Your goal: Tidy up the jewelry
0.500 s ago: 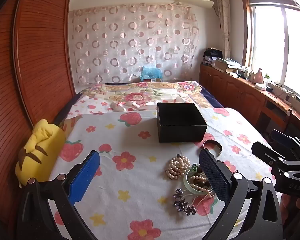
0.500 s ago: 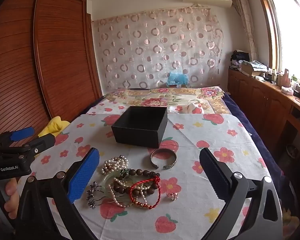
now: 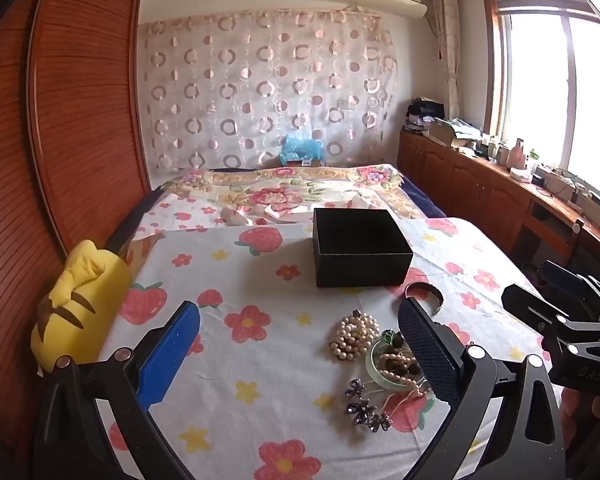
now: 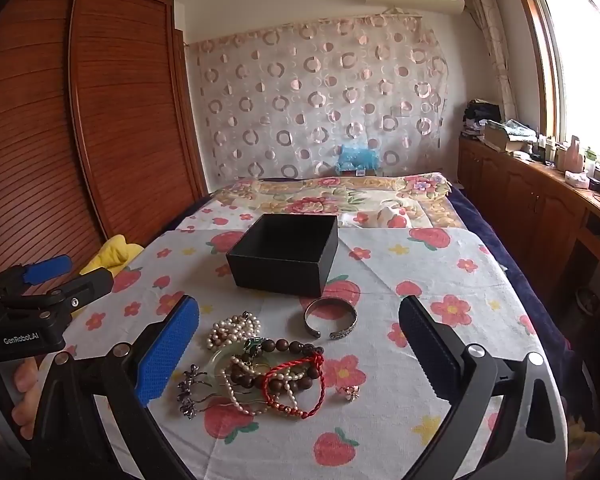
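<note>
Yellow cushion (image 3: 78, 304) beside black box (image 3: 360, 252)

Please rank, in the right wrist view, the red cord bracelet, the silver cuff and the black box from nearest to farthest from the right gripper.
1. Red cord bracelet: in the tangled pile, between the right gripper's fingers.
2. Silver cuff: just beyond the pile.
3. Black box: farther back, open.

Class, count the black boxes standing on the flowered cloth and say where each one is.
1. The black box stands open behind the jewelry pile, just beyond the silver cuff. No other shows.
</note>
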